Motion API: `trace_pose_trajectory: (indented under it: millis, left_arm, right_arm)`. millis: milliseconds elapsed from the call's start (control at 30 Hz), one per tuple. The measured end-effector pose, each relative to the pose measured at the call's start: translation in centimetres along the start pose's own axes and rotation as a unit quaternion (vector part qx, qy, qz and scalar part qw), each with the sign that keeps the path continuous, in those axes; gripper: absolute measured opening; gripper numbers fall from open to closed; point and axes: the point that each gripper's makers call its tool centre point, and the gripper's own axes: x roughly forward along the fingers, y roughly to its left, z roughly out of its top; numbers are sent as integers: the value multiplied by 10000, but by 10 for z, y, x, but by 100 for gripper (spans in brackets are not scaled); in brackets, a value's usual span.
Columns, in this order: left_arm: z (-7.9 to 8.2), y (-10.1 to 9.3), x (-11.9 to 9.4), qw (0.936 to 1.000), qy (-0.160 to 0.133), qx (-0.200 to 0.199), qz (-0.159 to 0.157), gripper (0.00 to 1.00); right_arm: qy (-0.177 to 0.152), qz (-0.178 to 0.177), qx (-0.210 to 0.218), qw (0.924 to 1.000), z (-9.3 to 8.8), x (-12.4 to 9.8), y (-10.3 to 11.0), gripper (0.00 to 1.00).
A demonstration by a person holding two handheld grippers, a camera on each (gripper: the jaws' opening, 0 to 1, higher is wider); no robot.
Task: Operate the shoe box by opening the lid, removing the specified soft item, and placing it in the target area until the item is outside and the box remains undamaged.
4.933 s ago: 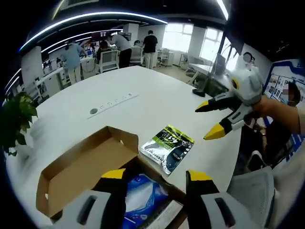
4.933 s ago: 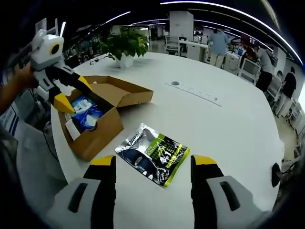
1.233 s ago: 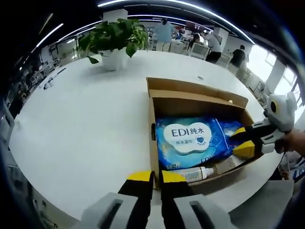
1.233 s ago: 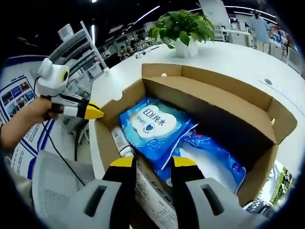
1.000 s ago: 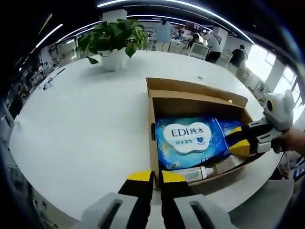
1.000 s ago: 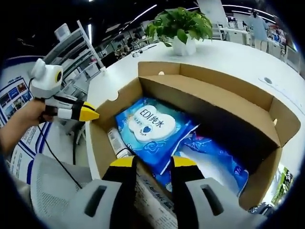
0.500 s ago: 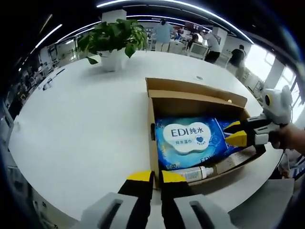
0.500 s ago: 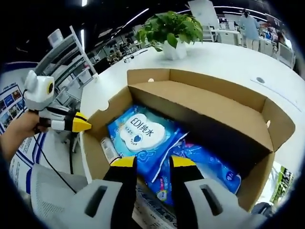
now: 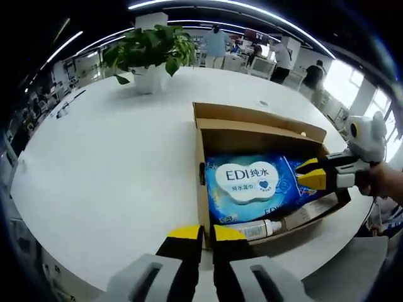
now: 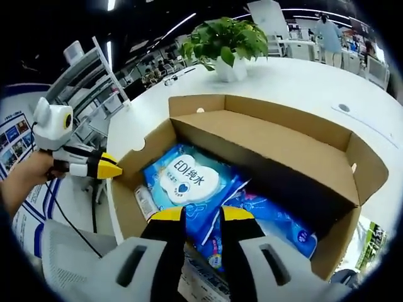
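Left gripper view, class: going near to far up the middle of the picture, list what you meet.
Left gripper → small bottle → blue wipes pack → open lid of the cardboard box → bare white table → people standing at desks.

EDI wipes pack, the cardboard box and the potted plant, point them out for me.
EDI wipes pack (image 9: 249,178): left gripper view, on its white label.
cardboard box (image 10: 277,141): right gripper view, on the inside of the open lid.
potted plant (image 9: 154,47): left gripper view, on its leaves.
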Motion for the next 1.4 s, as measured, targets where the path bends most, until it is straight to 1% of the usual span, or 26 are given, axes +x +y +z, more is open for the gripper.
trace_pose_trajectory:
  millis: [100,133,333,400,567,767,867,967,1000,1033,1100,1167,1267,1400]
  left_arm:
    - [0,1,1,10000,8,18,-1,5]
    - [0,1,1,10000,13,16,-7,5]
    - [0,2,2,10000,16,16,-8,5]
    - [0,1,2,10000,14,11,-6,5]
    - [0,1,2,10000,15,-2,-10,5]
    - [0,1,2,10000,22,27,-27,5]
    - [0,1,2,10000,20,16,-36,5]
    - [0,1,2,10000,11,19,-31,5]
    - [0,1,2,10000,8,18,-31,5]
    - [0,1,2,10000,6,13,-30,5]
    - [0,1,2,10000,-1,7,-30,5]
    - [0,1,2,10000,1,5,-28,5]
    - [0,1,2,10000,11,14,-18,5]
    - [0,2,2,10000,-4,11,6,5]
  right_arm:
    - [-7,-3,54,10000,2,4,-2,23]
    - [19,-82,42,10000,1,6,-6,23]
    - [194,-158,115,9996,-5,11,-12,26]
    - [206,-124,141,9996,-6,12,-12,25]
    - [105,-94,80,9999,3,17,-12,24]
    - [195,-104,156,9996,3,31,-18,22]
    - [216,-122,280,9993,3,37,-20,21]
    - [208,-205,286,9992,2,36,-22,15]
    - [221,-309,287,9989,1,36,-27,11]
    - [200,-291,290,9990,2,38,-28,9]
    - [226,-259,271,9990,2,38,-29,8]
    - [214,-288,245,9991,3,36,-30,6]
    - [154,-301,365,9988,6,34,-31,3]
    - [-23,-297,444,9986,14,23,-25,1]
